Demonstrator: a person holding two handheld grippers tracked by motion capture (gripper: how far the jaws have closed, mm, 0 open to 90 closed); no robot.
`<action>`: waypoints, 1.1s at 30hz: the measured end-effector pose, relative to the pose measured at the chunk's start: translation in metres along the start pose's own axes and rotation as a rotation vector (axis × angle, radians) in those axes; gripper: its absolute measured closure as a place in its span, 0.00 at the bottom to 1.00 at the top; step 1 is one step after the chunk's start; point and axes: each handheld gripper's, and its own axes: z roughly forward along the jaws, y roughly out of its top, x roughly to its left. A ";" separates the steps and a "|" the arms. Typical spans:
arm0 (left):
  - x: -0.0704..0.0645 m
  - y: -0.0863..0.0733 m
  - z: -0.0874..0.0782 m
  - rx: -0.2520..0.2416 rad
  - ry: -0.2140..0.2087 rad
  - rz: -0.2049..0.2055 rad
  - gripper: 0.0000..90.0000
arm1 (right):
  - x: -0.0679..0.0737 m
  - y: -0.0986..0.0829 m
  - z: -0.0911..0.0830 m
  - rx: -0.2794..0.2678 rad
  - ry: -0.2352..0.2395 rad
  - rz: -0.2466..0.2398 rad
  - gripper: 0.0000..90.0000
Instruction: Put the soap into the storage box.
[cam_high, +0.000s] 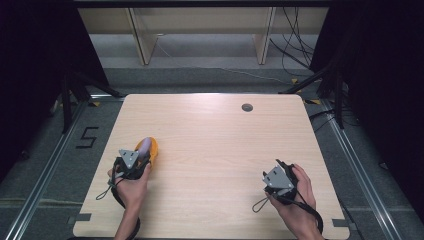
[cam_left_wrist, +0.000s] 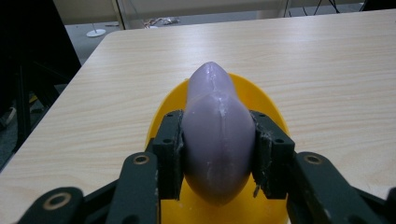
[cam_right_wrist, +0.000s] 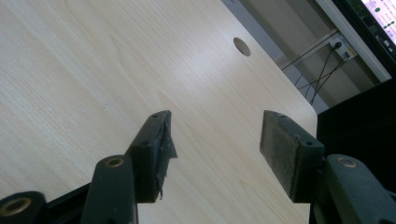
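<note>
- One table (cam_high: 210, 145), light wood, with one round hole (cam_high: 247, 107) near its far edge.
- One yellow dish (cam_left_wrist: 261, 98) at the table's left side; its near part is hidden behind the jaws.
- One purple eggplant (cam_left_wrist: 217, 135) over the dish, long axis running away from the person, narrow tip farthest.
- Left gripper (cam_left_wrist: 217, 154) clamps the eggplant's thick end.
- Right gripper (cam_right_wrist: 215, 140) hangs unclenched over bare wood.

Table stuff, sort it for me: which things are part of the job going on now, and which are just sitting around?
In the job:
- purple eggplant-shaped piece, clamped between the left gripper jaws
- yellow dish under it

Just there:
- right gripper, open over bare wood, holding nothing
- round cable hole in the table
- floor cables and shelf legs beyond the far edge
</note>
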 end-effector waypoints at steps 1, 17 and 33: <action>0.000 0.000 0.000 -0.001 0.001 0.001 0.65 | 0.000 0.000 0.000 -0.004 0.001 0.001 0.49; -0.001 0.004 0.000 0.072 -0.019 0.008 0.65 | 0.001 0.001 0.000 0.000 0.010 0.002 0.48; 0.001 0.048 -0.015 0.126 -0.077 0.027 0.44 | 0.001 0.000 0.000 -0.001 0.015 -0.001 0.48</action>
